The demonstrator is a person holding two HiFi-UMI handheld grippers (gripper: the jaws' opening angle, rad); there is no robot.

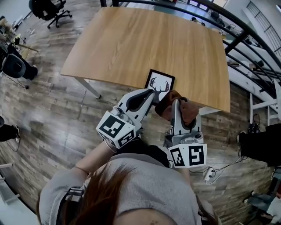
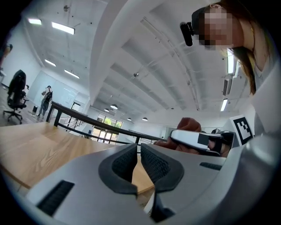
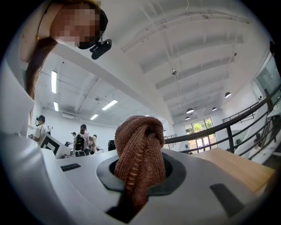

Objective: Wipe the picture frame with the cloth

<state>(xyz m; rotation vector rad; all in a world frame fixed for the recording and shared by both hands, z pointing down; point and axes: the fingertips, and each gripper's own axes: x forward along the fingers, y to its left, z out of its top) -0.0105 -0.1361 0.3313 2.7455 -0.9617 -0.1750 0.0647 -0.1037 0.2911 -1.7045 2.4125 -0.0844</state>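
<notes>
The picture frame (image 1: pixel 160 85), black-edged with a deer-antler print, lies flat on the wooden table (image 1: pixel 131 44) close to its near edge. My left gripper (image 1: pixel 151 93) is shut with nothing between its pads, and its tip sits over the frame's near left corner; whether it touches is unclear. In the left gripper view the gripper (image 2: pixel 137 159) points level across the tabletop (image 2: pixel 35 149). My right gripper (image 1: pixel 175 104) is shut on a bunched brown knitted cloth (image 1: pixel 181 108), just short of the table edge and to the right of the frame. The cloth (image 3: pixel 140 151) bulges up out of the right gripper (image 3: pixel 139 173).
A dark metal railing (image 1: pixel 246 30) runs behind and right of the table. An office chair (image 1: pixel 50 11) stands at the far left on the wood floor. A power strip and cables (image 1: pixel 210 173) lie on the floor at the right. Several people (image 3: pixel 81 143) stand in the distance.
</notes>
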